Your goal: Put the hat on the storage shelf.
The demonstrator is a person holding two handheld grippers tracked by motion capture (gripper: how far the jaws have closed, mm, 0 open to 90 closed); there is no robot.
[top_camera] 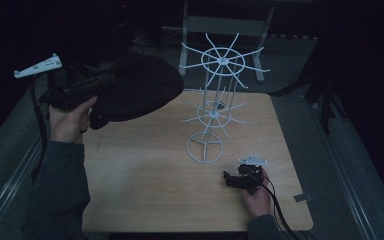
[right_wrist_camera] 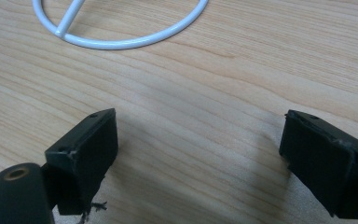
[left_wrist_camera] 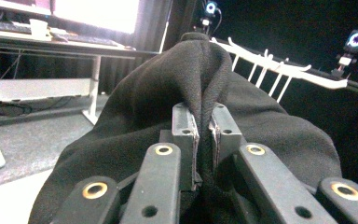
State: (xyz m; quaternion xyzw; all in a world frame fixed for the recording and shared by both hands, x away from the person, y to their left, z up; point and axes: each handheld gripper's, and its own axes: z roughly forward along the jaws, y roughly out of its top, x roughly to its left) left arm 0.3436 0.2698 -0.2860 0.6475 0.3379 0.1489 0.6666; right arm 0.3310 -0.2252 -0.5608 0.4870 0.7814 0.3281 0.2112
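Left claw (left_wrist_camera: 204,133) pinches black hat (top_camera: 135,90) up high, just left of white rack (top_camera: 215,107) (top arms near). Right claw (right_wrist_camera: 200,158) wide apart, low on table (top_camera: 145,185).

No text, label, brand, number or sign is legible on anything in these three views of the table.

the white wire rack (top_camera: 215,107) blocks the table's (top_camera: 145,195) middle, with bare wood open on either side.
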